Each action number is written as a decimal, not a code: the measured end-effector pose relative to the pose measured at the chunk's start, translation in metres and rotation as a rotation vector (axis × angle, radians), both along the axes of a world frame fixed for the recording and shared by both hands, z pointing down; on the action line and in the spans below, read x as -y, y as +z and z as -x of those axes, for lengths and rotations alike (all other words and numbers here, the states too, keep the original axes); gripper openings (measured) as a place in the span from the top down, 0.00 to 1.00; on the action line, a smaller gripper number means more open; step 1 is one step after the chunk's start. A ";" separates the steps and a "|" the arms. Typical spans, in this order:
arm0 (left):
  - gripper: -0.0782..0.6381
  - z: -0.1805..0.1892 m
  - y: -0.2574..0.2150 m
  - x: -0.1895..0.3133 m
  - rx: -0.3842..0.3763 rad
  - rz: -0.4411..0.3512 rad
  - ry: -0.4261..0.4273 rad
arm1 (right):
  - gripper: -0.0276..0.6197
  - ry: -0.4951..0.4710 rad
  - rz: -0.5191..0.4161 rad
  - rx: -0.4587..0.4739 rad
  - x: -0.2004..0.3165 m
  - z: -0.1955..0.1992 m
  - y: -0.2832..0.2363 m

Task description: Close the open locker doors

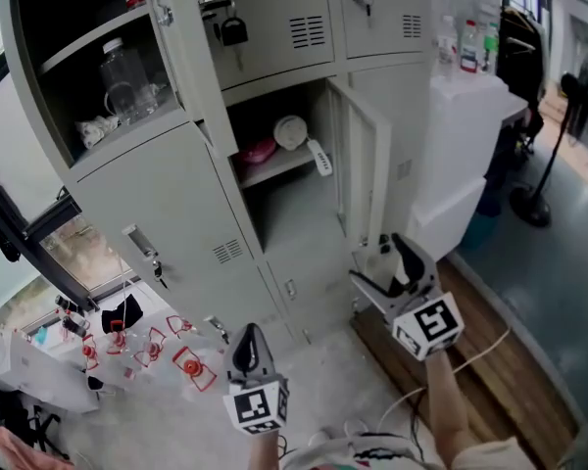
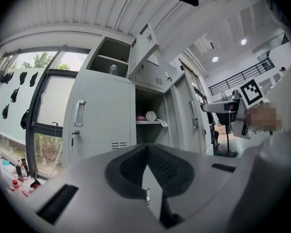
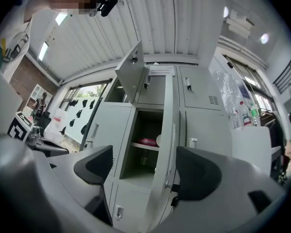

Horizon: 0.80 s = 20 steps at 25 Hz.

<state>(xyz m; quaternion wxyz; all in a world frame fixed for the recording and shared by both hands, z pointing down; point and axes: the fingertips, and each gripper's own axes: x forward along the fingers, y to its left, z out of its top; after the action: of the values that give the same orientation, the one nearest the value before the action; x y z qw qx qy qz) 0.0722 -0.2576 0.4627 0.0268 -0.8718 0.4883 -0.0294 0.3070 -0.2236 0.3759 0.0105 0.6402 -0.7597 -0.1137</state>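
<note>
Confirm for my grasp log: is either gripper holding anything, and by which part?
Nothing is held: the left gripper is shut, empty; the right gripper is open, the locker door's edge between its jaws untouched.

Pale grey upper locker door (image 1: pixel 183 57) and middle locker door (image 1: pixel 364 169), both wide open.

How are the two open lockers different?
The top locker holds a clear jar; the middle locker holds a pink bowl and white things. The top locker sits high on the left; the middle locker sits lower, one column over. The right gripper, jaws apart, is near the middle door, not the top door. Both doors are grey and hinged on the right.
</note>
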 end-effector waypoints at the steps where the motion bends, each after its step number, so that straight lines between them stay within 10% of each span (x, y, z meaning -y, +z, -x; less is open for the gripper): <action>1: 0.88 -0.002 -0.001 0.000 0.009 0.001 0.004 | 0.36 -0.022 0.008 0.001 0.004 -0.001 -0.001; 20: 0.88 0.002 0.009 -0.002 0.014 0.025 -0.051 | 0.36 -0.269 0.040 0.054 0.049 -0.014 -0.008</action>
<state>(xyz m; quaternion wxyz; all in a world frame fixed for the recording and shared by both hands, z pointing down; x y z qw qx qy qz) 0.0701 -0.2552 0.4713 0.0188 -0.8591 0.5097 -0.0424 0.3210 -0.2729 0.3682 -0.0127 0.5352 -0.8407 -0.0815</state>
